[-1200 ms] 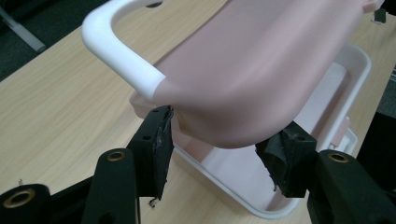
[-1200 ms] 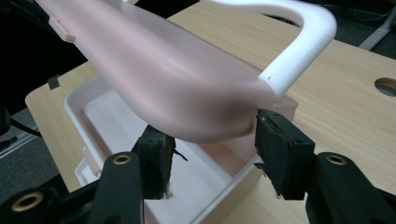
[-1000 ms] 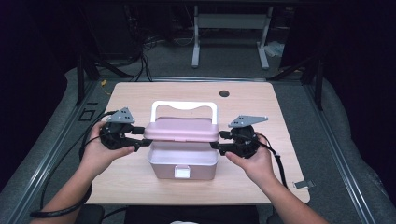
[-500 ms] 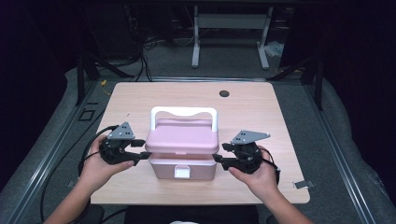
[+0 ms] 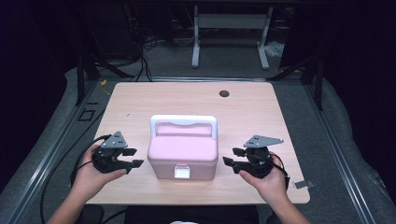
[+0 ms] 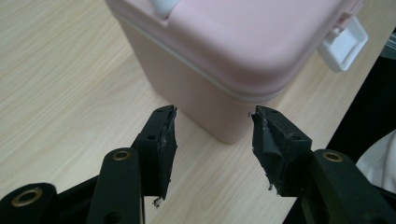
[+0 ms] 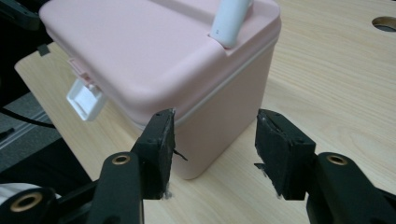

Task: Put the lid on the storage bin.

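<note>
Box [image 5: 183, 156] sits at the table's [image 5: 140, 100] near edge, its long axis running 9 to 3 o'clock. My left gripper [image 5: 130, 157] waits just off its 9 o'clock end, my right gripper [image 5: 232, 156] off the 3 o'clock end; both have jaws apart, empty, about equally near.
</note>
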{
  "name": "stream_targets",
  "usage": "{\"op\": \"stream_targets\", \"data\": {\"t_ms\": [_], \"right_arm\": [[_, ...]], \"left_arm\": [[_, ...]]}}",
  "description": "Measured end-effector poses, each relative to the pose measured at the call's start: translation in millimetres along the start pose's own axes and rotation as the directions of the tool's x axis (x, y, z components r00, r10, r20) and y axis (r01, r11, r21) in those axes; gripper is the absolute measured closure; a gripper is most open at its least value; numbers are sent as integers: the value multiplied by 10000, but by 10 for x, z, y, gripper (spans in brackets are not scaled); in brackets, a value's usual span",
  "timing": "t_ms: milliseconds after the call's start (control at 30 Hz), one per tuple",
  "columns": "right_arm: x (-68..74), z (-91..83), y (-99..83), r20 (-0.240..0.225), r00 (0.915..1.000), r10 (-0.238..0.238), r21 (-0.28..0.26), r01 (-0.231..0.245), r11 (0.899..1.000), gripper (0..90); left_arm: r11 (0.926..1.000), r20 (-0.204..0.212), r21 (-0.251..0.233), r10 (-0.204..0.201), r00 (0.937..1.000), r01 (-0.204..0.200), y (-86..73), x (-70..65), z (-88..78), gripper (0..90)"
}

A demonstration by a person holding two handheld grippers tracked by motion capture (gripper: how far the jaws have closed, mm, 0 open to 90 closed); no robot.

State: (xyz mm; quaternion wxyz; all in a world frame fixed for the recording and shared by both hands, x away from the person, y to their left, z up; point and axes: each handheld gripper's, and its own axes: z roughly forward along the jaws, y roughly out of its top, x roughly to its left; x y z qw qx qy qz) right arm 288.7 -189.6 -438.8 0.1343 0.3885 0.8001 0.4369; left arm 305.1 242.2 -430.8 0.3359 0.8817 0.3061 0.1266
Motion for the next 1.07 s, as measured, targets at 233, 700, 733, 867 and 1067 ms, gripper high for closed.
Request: {"op": "stream_targets", "data": {"t_ms": [233,700,733,867,1067], "right_arm": [[-129,147,-72,447,9989,124,317,-138,9994,474],[-445,437,-227,1084,9928,508,583,-574,9966,465],[-463,450,-249,1042,9929,571,567,-633,9964,464],[-509,465,-317,1193,9904,705,518,-771,9957,465],[-539,495,-434,1537,9860,653,501,-738,9960,460]], "left_arm": [[9986,-179,-25,-528,9984,527,-80,221,140,497],[9918,-253,6,-1277,9915,1278,-220,437,517,513],[9917,-330,92,-1280,9912,1284,-253,444,553,513],[9907,-527,254,-1325,9898,1340,-361,471,622,510],[9861,-481,299,-1621,9856,1636,-494,526,665,496]]}}
